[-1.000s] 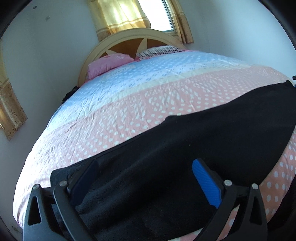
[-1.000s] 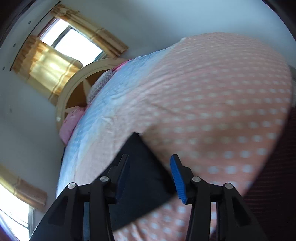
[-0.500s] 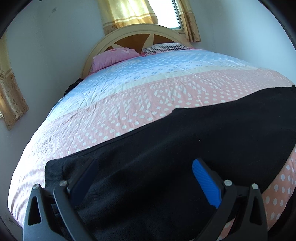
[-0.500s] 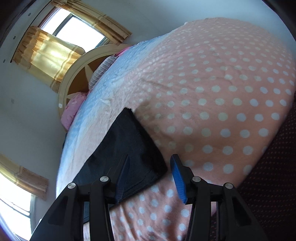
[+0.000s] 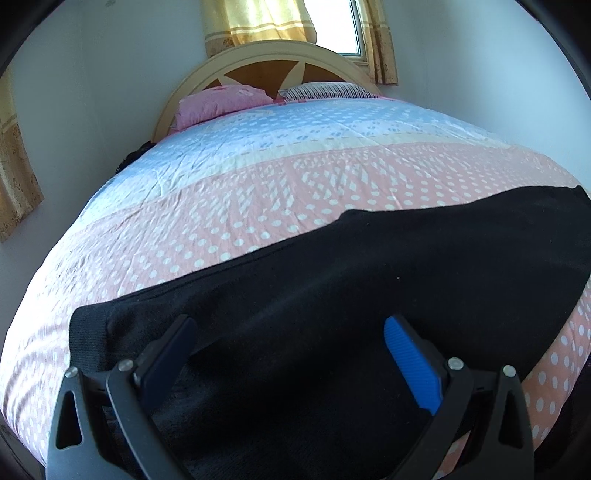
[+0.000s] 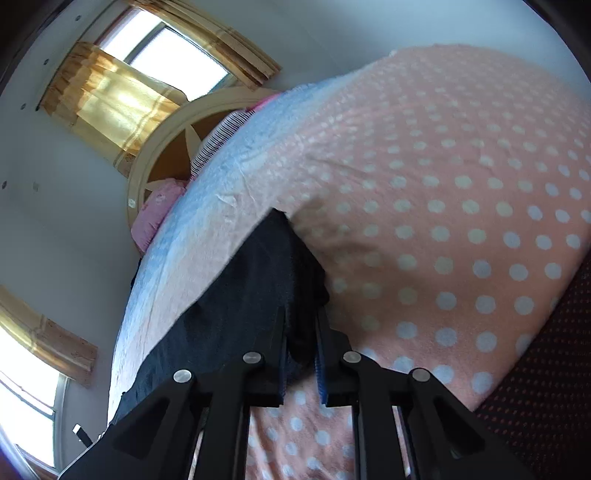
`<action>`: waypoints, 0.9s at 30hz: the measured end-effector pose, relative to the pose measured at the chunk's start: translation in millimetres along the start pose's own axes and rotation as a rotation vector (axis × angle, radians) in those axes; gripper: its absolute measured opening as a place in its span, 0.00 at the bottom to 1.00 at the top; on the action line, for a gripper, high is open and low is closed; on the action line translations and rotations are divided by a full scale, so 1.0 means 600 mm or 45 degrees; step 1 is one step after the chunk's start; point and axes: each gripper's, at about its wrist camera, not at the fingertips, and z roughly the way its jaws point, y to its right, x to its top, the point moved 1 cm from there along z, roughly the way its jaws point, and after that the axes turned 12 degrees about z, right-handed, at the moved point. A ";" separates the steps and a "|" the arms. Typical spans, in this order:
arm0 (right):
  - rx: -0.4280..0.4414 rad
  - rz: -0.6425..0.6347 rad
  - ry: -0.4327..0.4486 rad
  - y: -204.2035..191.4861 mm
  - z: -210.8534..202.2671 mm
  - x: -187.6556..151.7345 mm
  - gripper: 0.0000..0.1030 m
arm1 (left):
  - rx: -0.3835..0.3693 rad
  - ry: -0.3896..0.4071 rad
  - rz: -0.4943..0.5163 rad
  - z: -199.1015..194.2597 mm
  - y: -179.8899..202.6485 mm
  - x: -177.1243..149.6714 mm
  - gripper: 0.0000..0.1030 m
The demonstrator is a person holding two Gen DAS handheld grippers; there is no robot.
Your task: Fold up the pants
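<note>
The right gripper (image 6: 301, 341) is clamping a bunched corner of the black pants (image 6: 236, 314), its two fingers drawn in tight on the fabric. The left gripper (image 5: 291, 354) is hovering with its fingers spread wide over the other end of the pants (image 5: 369, 295), nothing between them. The pants are lying stretched across the near edge of the bed, on a pink polka-dot bedspread (image 5: 258, 199). Farther back, a pink pillow (image 5: 221, 103) is resting against the arched headboard (image 5: 266, 62) below a curtained window (image 5: 332, 22).
</note>
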 end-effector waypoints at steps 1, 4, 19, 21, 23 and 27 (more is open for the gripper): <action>0.005 -0.025 0.019 -0.014 -0.004 -0.001 0.12 | 0.008 0.005 0.005 -0.002 0.002 0.000 1.00; -0.005 -0.159 0.078 -0.066 -0.020 -0.014 0.12 | 0.055 0.021 0.024 -0.011 0.009 0.000 1.00; -0.017 -0.977 -0.120 -0.378 0.095 -0.278 0.12 | -0.325 0.185 -0.025 -0.072 0.066 0.084 1.00; -0.057 -1.047 -0.224 -0.377 0.138 -0.321 0.12 | -0.367 0.186 -0.015 -0.070 0.084 0.094 1.00; -0.101 -1.122 -0.330 -0.364 0.169 -0.356 0.14 | -0.415 0.181 0.002 -0.064 0.099 0.104 1.00; -0.068 -1.288 -0.354 -0.365 0.151 -0.381 0.36 | -0.489 0.168 0.058 -0.057 0.138 0.126 1.00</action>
